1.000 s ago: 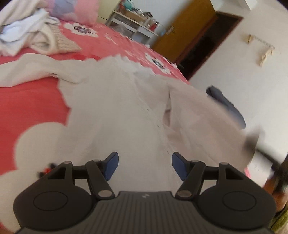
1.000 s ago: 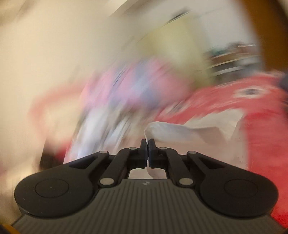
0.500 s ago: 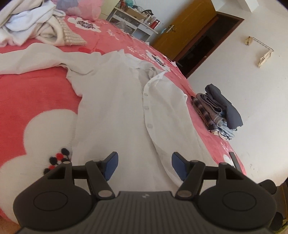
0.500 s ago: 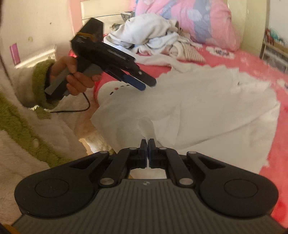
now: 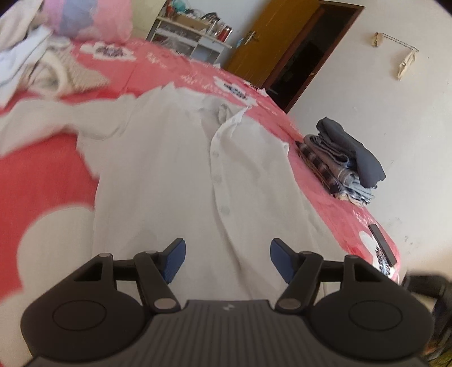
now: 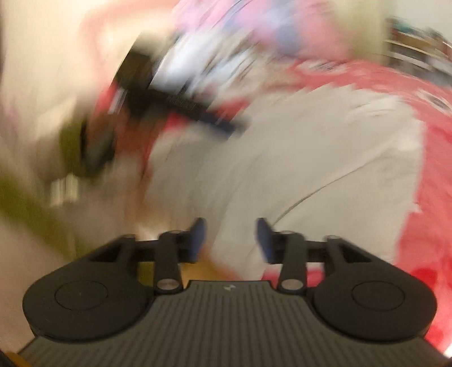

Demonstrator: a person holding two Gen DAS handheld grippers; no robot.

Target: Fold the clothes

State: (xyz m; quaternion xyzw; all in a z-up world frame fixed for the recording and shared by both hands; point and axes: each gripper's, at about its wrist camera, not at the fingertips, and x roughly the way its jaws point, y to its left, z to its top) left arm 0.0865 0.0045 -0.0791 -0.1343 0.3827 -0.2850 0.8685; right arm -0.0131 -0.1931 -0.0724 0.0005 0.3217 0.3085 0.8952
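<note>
A white button-up shirt (image 5: 175, 175) lies spread flat, front up, on the red bed (image 5: 36, 172), its button placket running down the middle and one sleeve stretched to the left. My left gripper (image 5: 227, 261) hovers open over the shirt's lower hem with nothing between its blue pads. In the blurred right wrist view the right gripper (image 6: 230, 240) hangs above the shirt (image 6: 325, 158) near its edge; its jaws are opening and nothing sits between them. The other gripper (image 6: 180, 101) shows there as a dark smear at upper left.
A stack of folded clothes (image 5: 343, 162) sits at the bed's right edge. A heap of unfolded white laundry (image 5: 34, 62) and a pink pillow (image 5: 90, 19) lie at the far left. A dark flat device (image 5: 381, 247) rests at the near right corner. An open doorway (image 5: 305, 53) stands behind.
The right gripper was shut on the shirt's edge and has now let go, its jaws parted. The left gripper stayed open over the hem and shifted slightly.
</note>
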